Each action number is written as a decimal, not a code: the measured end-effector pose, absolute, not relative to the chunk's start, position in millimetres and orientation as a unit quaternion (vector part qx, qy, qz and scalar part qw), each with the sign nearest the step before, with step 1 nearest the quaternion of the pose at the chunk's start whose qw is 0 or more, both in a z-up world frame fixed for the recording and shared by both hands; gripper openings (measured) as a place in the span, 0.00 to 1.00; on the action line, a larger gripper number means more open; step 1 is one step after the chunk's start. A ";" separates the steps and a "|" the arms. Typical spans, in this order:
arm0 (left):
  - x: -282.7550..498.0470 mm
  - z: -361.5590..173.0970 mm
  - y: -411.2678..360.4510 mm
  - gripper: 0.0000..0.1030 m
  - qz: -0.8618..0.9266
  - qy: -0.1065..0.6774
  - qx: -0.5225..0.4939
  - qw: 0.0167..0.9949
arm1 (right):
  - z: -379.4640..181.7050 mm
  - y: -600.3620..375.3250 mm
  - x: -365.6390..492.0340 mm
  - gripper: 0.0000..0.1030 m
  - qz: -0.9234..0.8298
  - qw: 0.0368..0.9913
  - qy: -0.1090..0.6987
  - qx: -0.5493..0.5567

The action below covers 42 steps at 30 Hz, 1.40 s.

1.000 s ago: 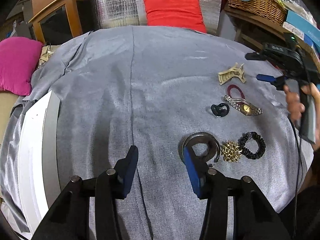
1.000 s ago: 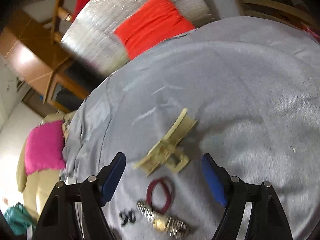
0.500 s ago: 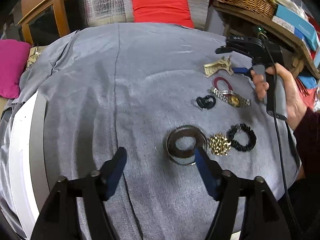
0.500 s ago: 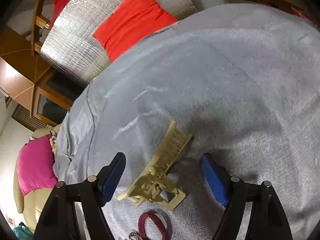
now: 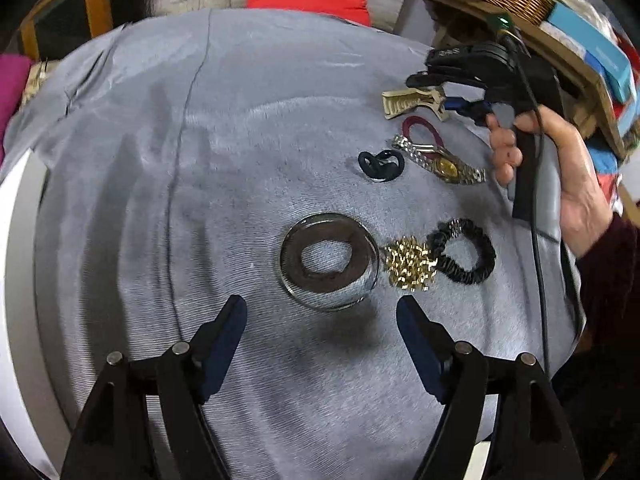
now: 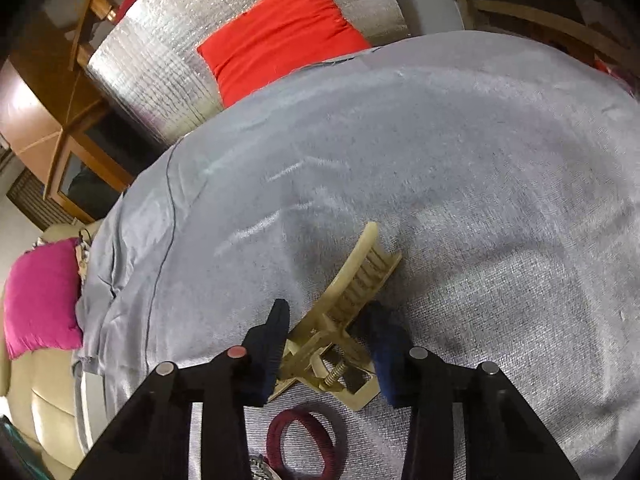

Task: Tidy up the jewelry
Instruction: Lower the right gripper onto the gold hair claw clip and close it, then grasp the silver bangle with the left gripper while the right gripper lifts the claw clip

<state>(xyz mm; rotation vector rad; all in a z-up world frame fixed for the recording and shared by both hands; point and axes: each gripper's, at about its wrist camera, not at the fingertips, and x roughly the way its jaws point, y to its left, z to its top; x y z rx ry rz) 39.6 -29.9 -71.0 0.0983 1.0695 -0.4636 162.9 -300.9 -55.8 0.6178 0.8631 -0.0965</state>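
The jaws of my right gripper (image 6: pixel 328 334) stand narrowed around the cream hair claw (image 6: pixel 352 300), one pad on each side of its hinge end; from the right wrist view I judge them touching or all but touching it, though I cannot tell if the grip is firm yet. The claw lies on the grey-covered table (image 6: pixel 480 160) with its long axis running away from the jaws and up to the right, toothed end farthest out, spring end nearest me, so the jaws cross it near the hinge. Just below the spring lies the maroon hair band (image 6: pixel 302 438), close enough to be dragged along if I lift carelessly. My left gripper (image 5: pixel 322 316) hangs with its jaws wide and holding nothing, just short of the round glass dish (image 5: pixel 329 260), which lies dead ahead between the fingers. Beyond the dish, to its right, the gold brooch (image 5: pixel 410 266) touches the black scrunchie (image 5: pixel 466 250); farther out lie the small black band (image 5: pixel 380 165) and the wristwatch (image 5: pixel 440 164), well apart from the left jaws and nearer the right hand (image 5: pixel 560 168).
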 end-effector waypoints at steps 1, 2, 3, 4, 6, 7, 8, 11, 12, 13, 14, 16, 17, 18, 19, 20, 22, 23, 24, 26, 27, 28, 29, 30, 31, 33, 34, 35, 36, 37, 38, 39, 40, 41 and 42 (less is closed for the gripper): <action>41.7 -72.6 -31.1 0.75 -0.217 0.508 0.041 0.833 | -56.1 -301.4 161.8 0.39 -0.045 0.861 0.410 0.296; 43.5 -73.8 -32.7 0.75 -0.216 0.510 0.039 0.832 | -55.8 -301.2 160.9 0.38 -0.044 0.862 0.409 0.295; 44.6 -75.1 -34.0 0.75 -0.215 0.511 0.040 0.831 | -54.9 -300.7 160.1 0.34 -0.044 0.863 0.408 0.293; 46.2 -77.0 -35.5 0.75 -0.212 0.512 0.041 0.831 | -52.6 -300.1 158.8 0.32 -0.044 0.866 0.404 0.290; 48.7 -79.7 -36.9 0.75 -0.208 0.510 0.042 0.833 | -50.3 -298.2 158.1 0.32 -0.041 0.867 0.405 0.286; 49.9 -80.2 -38.3 0.75 -0.207 0.509 0.045 0.834 | -50.1 -297.1 158.0 0.32 -0.037 0.867 0.408 0.285; 49.6 -80.7 -39.0 0.75 -0.207 0.508 0.046 0.835 | -50.1 -296.3 157.5 0.32 -0.037 0.868 0.408 0.281; 54.7 -82.6 -40.4 0.75 -0.207 0.504 0.046 0.837 | -49.9 -295.7 156.1 0.32 -0.035 0.869 0.408 0.277; 55.2 -83.2 -41.1 0.75 -0.208 0.503 0.044 0.838 | -49.8 -296.5 155.9 0.31 -0.035 0.869 0.407 0.278; 54.9 -84.0 -40.7 0.74 -0.209 0.502 0.041 0.838 | -49.6 -297.1 155.6 0.32 -0.035 0.869 0.407 0.279; 54.8 -83.3 -38.6 0.70 -0.208 0.502 0.039 0.839 | -49.5 -297.1 155.6 0.32 -0.035 0.869 0.407 0.280; 53.3 -81.6 -33.3 0.58 -0.204 0.499 0.036 0.841 | -49.7 -296.9 155.9 0.31 -0.035 0.869 0.407 0.280; 51.4 -79.2 -28.7 0.55 -0.201 0.499 0.032 0.842 | -49.8 -297.1 156.1 0.31 -0.034 0.869 0.407 0.280; 52.2 -78.7 -26.1 0.51 -0.201 0.500 0.027 0.842 | -49.8 -297.1 156.0 0.31 -0.033 0.869 0.408 0.280; 53.3 -78.3 -23.1 0.51 -0.202 0.502 0.019 0.841 | -49.7 -296.6 155.8 0.31 -0.033 0.869 0.408 0.279; 53.7 -77.5 -20.6 0.51 -0.204 0.503 0.014 0.840 | -49.7 -296.0 156.4 0.31 -0.033 0.869 0.408 0.279; 54.3 -76.2 -17.7 0.51 -0.207 0.506 0.003 0.837 | -49.7 -295.8 155.9 0.32 -0.032 0.868 0.408 0.279; 54.8 -75.0 -16.6 0.52 -0.212 0.508 -0.005 0.835 | -49.5 -295.3 155.8 0.31 -0.032 0.869 0.408 0.279; 54.6 -73.3 -14.7 0.53 -0.217 0.508 -0.013 0.833 | -49.3 -294.1 156.0 0.31 -0.033 0.869 0.408 0.279; 55.7 -70.9 -16.7 0.66 -0.219 0.508 -0.022 0.833 | -49.6 -292.9 155.4 0.32 -0.031 0.869 0.408 0.278; 57.0 -69.2 -16.6 0.67 -0.217 0.506 -0.027 0.835 | -49.7 -292.5 155.3 0.32 -0.030 0.869 0.408 0.278; 58.6 -67.9 -17.9 0.68 -0.215 0.504 -0.030 0.836 | -49.7 -291.3 155.2 0.32 -0.029 0.869 0.408 0.277; 60.6 -67.1 -19.5 0.68 -0.210 0.504 -0.031 0.837 | -49.7 -291.1 154.9 0.32 -0.028 0.869 0.408 0.278; 63.0 -67.1 -21.6 0.69 -0.204 0.505 -0.030 0.838 | -50.0 -290.8 154.8 0.32 -0.027 0.869 0.408 0.278; 64.9 -67.5 -24.5 0.70 -0.199 0.506 -0.028 0.839 | -50.2 -290.1 154.7 0.31 -0.026 0.870 0.408 0.276; 69.2 -70.8 -35.2 0.70 -0.186 0.513 -0.020 0.838 | -50.1 -290.2 154.4 0.32 -0.026 0.870 0.408 0.277; 70.4 -72.4 -38.1 0.70 -0.183 0.516 -0.018 0.837 | -50.3 -291.3 154.3 0.32 -0.025 0.869 0.408 0.279; 71.7 -73.8 -42.2 0.70 -0.182 0.516 -0.014 0.837 | -50.5 -292.0 154.4 0.32 -0.024 0.868 0.408 0.281; 72.6 -74.4 -46.4 0.71 -0.180 0.515 -0.006 0.838 | -50.6 -292.3 154.6 0.32 -0.023 0.868 0.408 0.282; 73.5 -75.2 -50.2 0.71 -0.177 0.513 0.002 0.840 | -50.9 -293.2 154.5 0.32 -0.022 0.868 0.408 0.283; 74.2 -76.2 -53.1 0.71 -0.173 0.513 0.006 0.841 | -50.9 -293.2 154.5 0.32 -0.022 0.868 0.408 0.283; 74.4 -76.6 -55.1 0.71 -0.171 0.512 0.010 0.842 | -51.0 -293.5 154.6 0.32 -0.021 0.868 0.408 0.283; 74.6 -76.6 -56.9 0.71 -0.171 0.511 0.013 0.842 | -51.0 -294.3 154.6 0.32 -0.020 0.867 0.409 0.283; 74.8 -77.2 -59.1 0.71 -0.170 0.510 0.017 0.843 | -51.0 -294.7 154.4 0.32 -0.019 0.867 0.409 0.284; 74.9 -77.2 -60.1 0.71 -0.171 0.508 0.019 0.844 | -51.1 -295.3 154.7 0.32 -0.018 0.866 0.409 0.286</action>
